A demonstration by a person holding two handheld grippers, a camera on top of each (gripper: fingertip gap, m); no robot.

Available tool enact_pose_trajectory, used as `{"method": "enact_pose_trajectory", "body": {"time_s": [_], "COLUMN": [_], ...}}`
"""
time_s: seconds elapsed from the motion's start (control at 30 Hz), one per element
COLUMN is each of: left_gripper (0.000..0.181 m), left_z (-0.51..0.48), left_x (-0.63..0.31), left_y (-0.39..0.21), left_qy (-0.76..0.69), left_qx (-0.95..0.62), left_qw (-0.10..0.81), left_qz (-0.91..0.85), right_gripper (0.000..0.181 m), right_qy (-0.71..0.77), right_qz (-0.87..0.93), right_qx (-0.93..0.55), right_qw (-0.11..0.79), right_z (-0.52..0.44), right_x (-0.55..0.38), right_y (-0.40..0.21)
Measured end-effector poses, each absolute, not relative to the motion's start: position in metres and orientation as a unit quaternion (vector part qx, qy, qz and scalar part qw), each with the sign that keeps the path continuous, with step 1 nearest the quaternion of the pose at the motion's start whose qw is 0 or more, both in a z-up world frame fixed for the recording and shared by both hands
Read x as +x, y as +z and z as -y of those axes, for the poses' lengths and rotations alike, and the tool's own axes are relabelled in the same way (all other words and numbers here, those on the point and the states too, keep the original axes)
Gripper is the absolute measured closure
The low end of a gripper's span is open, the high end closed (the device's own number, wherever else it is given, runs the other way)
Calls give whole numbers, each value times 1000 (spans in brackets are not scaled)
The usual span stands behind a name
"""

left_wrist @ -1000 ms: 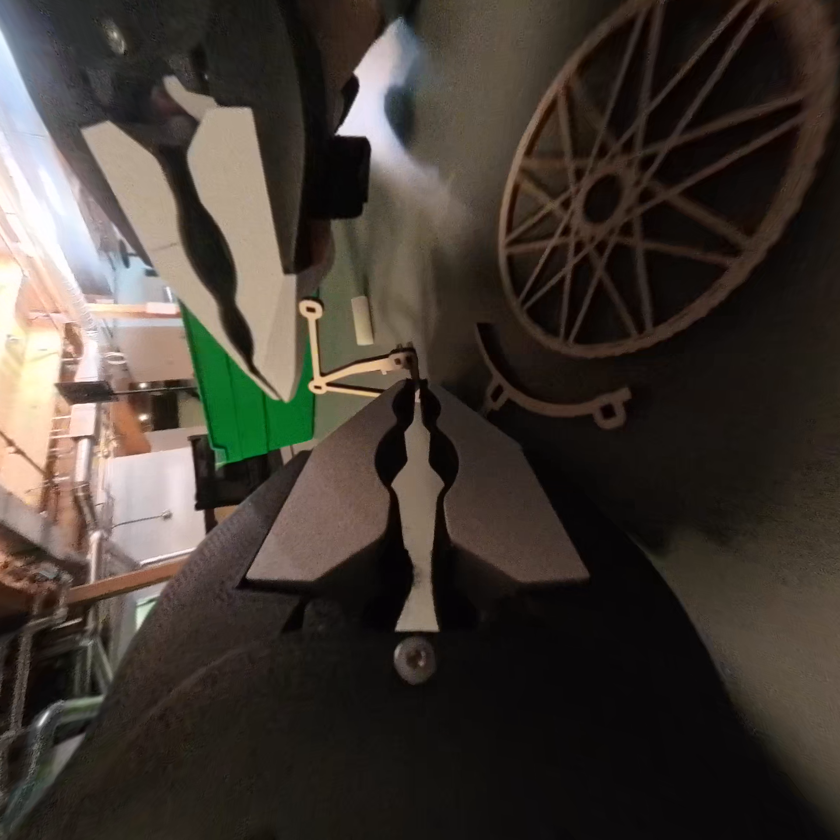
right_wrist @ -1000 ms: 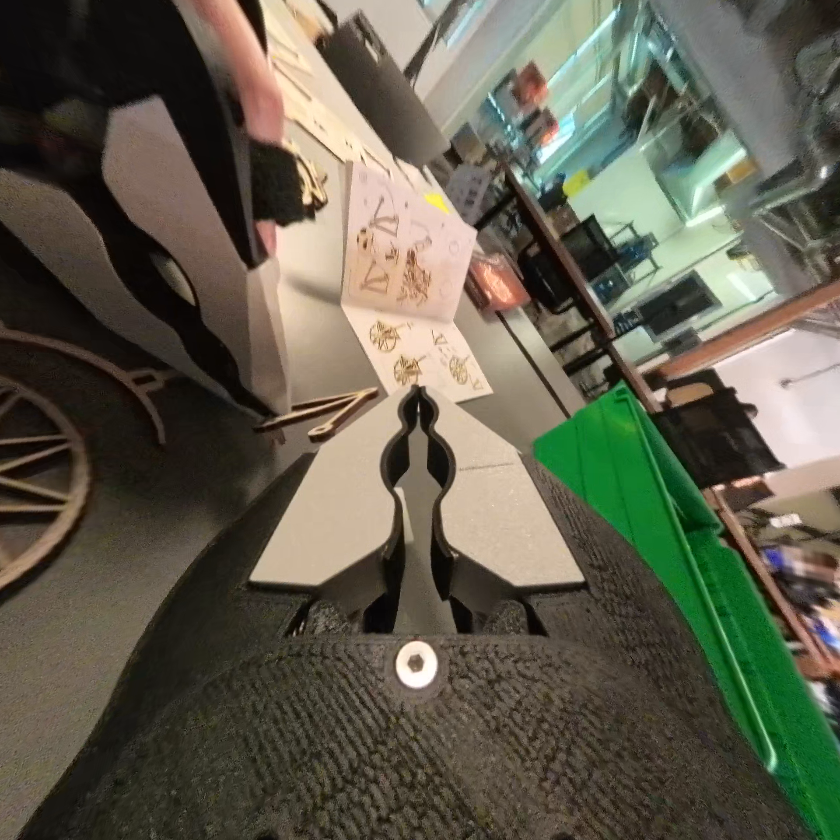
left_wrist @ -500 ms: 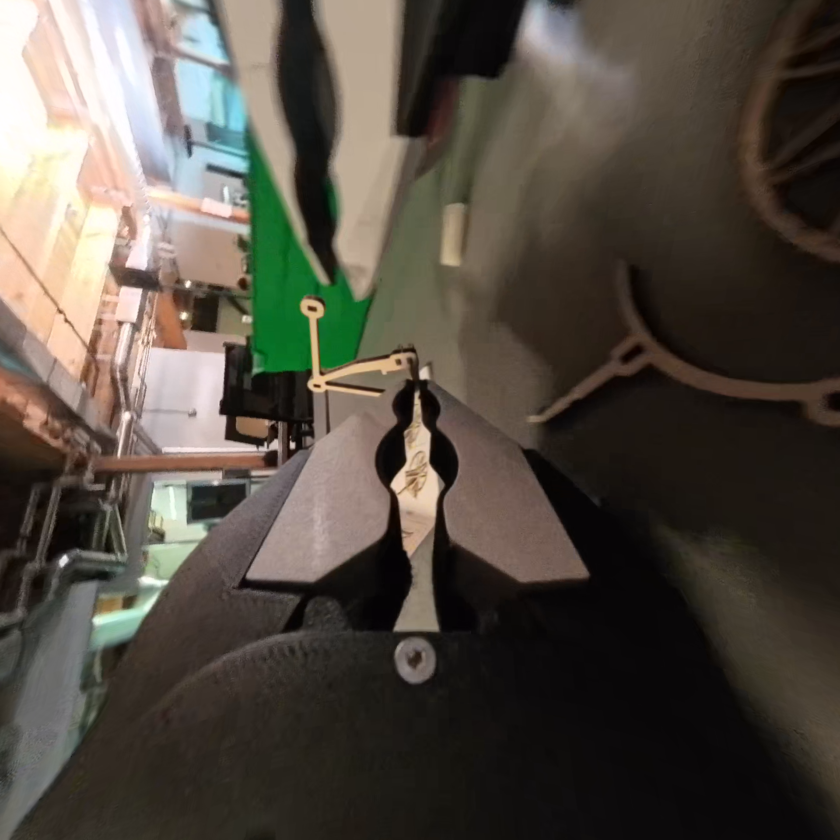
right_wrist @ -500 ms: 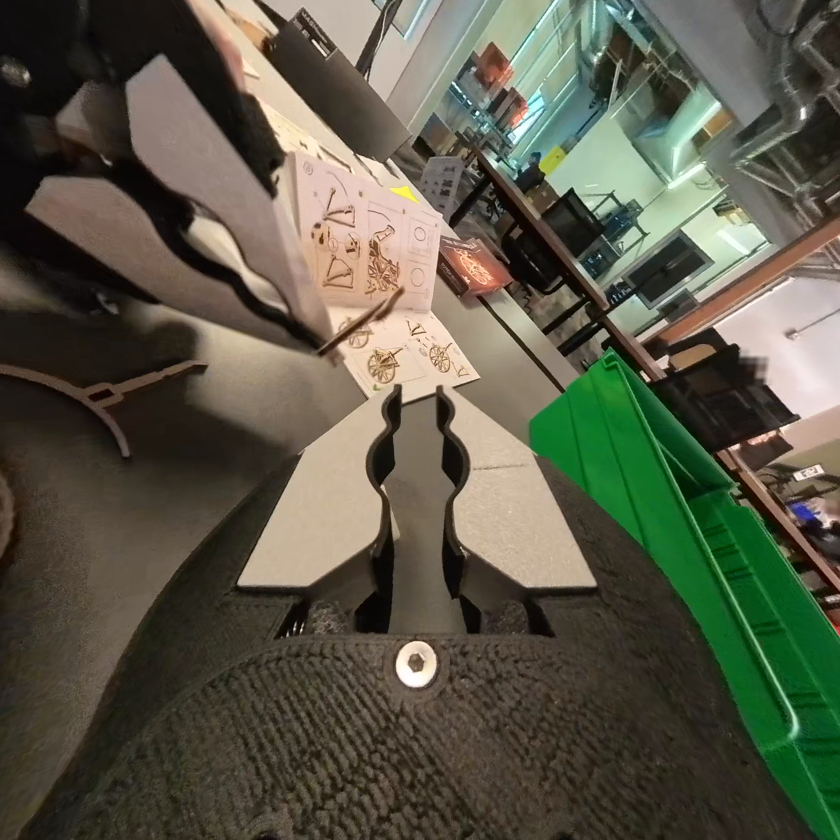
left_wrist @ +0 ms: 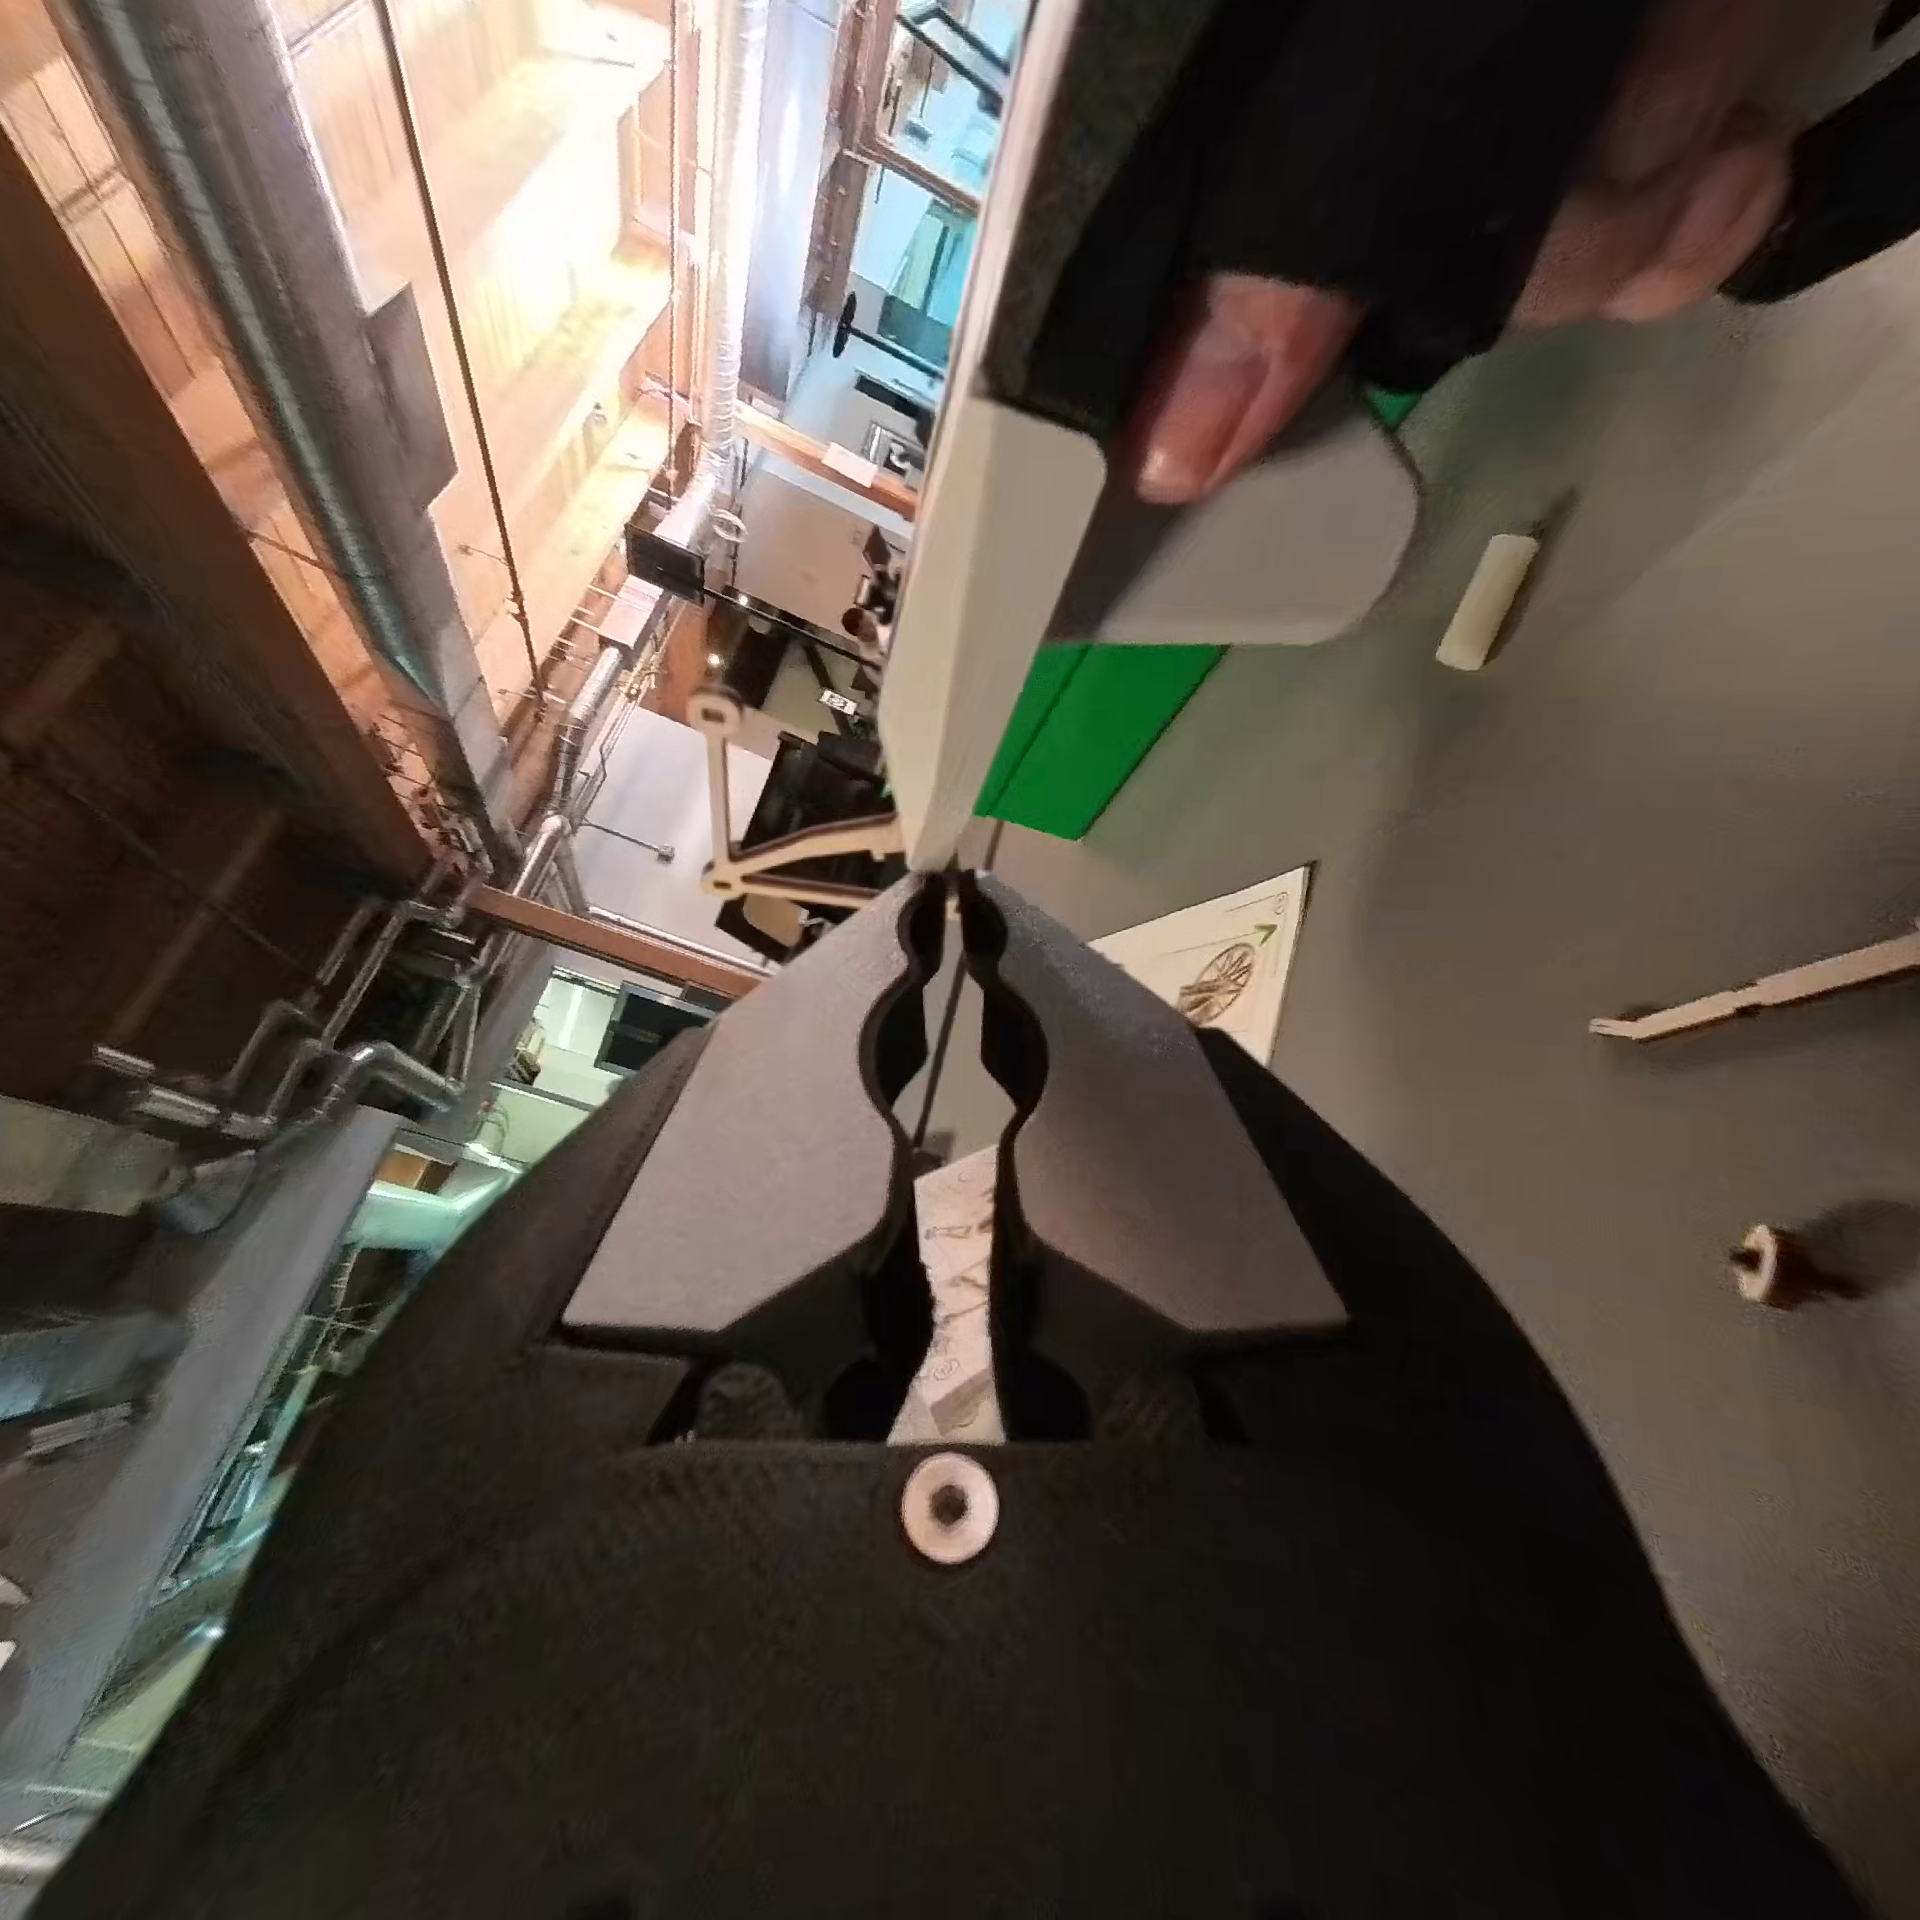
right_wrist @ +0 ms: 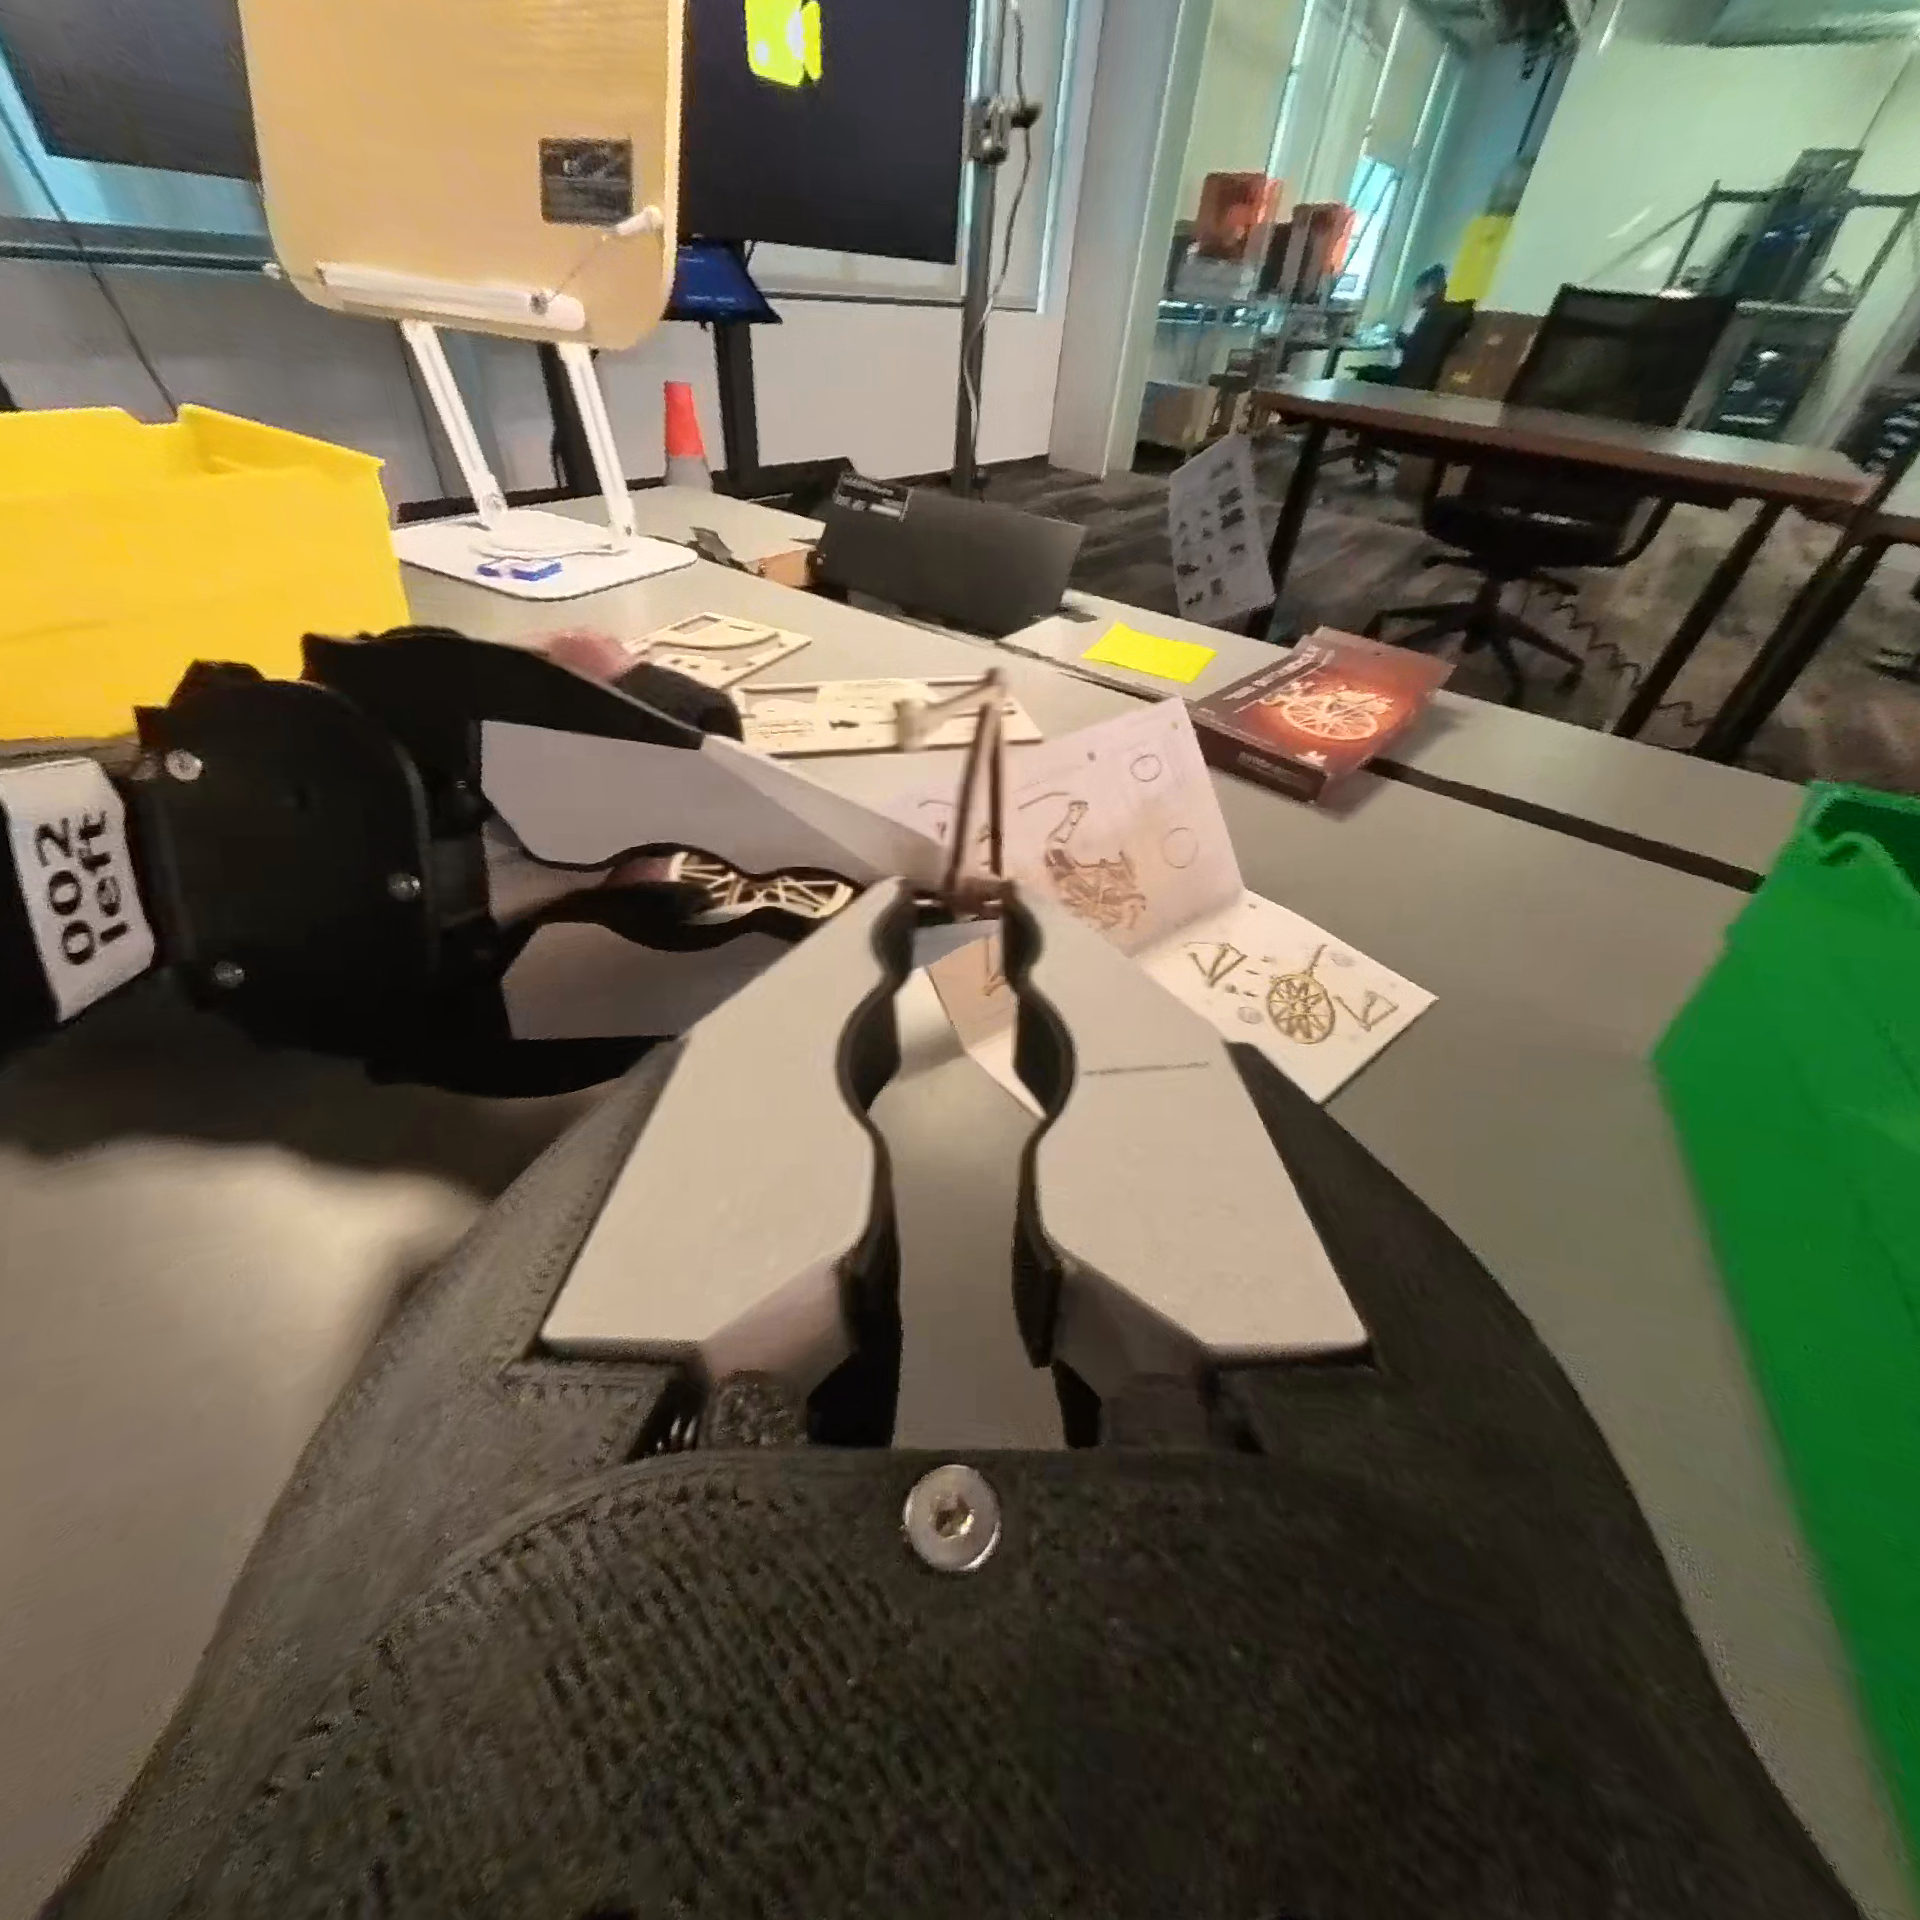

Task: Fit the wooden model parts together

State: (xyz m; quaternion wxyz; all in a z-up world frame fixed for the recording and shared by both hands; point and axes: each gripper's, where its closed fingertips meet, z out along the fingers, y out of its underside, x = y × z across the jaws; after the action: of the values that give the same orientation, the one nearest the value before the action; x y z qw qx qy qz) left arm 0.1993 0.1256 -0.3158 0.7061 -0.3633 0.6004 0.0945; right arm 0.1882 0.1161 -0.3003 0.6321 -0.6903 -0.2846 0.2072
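Note:
My left gripper (left_wrist: 941, 885) is shut on a thin, pale, fork-shaped wooden part (left_wrist: 774, 854) and holds it in the air above the grey table (left_wrist: 1558, 831). In the right wrist view the part (right_wrist: 982, 790) stands upright. Its lower end sits between the tips of my right gripper (right_wrist: 958, 899), whose jaws stand a little apart on either side of it. The left gripper (right_wrist: 878, 878) comes in from the left, tip to tip with the right one. The right gripper (left_wrist: 930, 844) fills the top of the left wrist view, with a hand (left_wrist: 1226, 395) on it.
An open instruction sheet (right_wrist: 1122, 831) lies just beyond the grippers. A green bin (right_wrist: 1808, 1091) stands at the right and a yellow bin (right_wrist: 187, 540) at the back left. Wooden sheets (right_wrist: 883, 717) and a dark box (right_wrist: 1320, 717) lie farther back. A wooden strip (left_wrist: 1766, 992), a peg (left_wrist: 1766, 1262) and a white block (left_wrist: 1486, 597) lie on the table. Left and right tips are no more than a few centimetres apart. From either gripper's tips it is about 12 centimeters to the peg (left_wrist: 1766, 1262).
My right gripper has opened and moved in until its tips reach the end of the part. My left gripper turned away from the wheel, which has left its view.

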Motion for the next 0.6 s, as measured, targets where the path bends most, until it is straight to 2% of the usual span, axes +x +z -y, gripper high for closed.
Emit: {"method": "enact_pose_trajectory", "body": {"time_s": [0.03, 0.13, 0.23, 0.27, 0.37, 0.43, 0.5, 0.6], "left_gripper": [180, 180, 179, 172, 130, 119, 124, 149], "left_z": [-123, -115, -106, -105, -104, -91, -80, -77], "left_x": [199, 200, 198, 193, 176, 176, 179, 184], "left_y": [-314, -308, -307, -309, -318, -322, -329, -342], "left_qy": [90, 77, 51, 40, 0, -19, 0, 56], "left_qx": [-358, -344, -349, -363, -410, -398, -369, -337], "left_qw": [710, 721, 723, 722, 708, 697, 686, 670], "left_qz": [-599, -597, -594, -588, -575, -596, -627, -659], "right_gripper": [173, 173, 174, 174, 174, 173, 173, 173], "right_qy": [201, 175, 75, 39, -11, -44, -76, -100], "right_qz": [287, 320, 378, 403, 480, 523, 556, 589], "right_qx": [-687, -681, -668, -665, -635, -621, -606, -593], "right_qw": [636, 635, 636, 628, 605, 581, 564, 541], "right_z": [-115, -107, -101, -99, -86, -79, -75, -72], "right_x": [189, 191, 201, 205, 201, 195, 189, 183], "right_y": [-298, -292, -295, -300, -314, -327, -336, -348]}}
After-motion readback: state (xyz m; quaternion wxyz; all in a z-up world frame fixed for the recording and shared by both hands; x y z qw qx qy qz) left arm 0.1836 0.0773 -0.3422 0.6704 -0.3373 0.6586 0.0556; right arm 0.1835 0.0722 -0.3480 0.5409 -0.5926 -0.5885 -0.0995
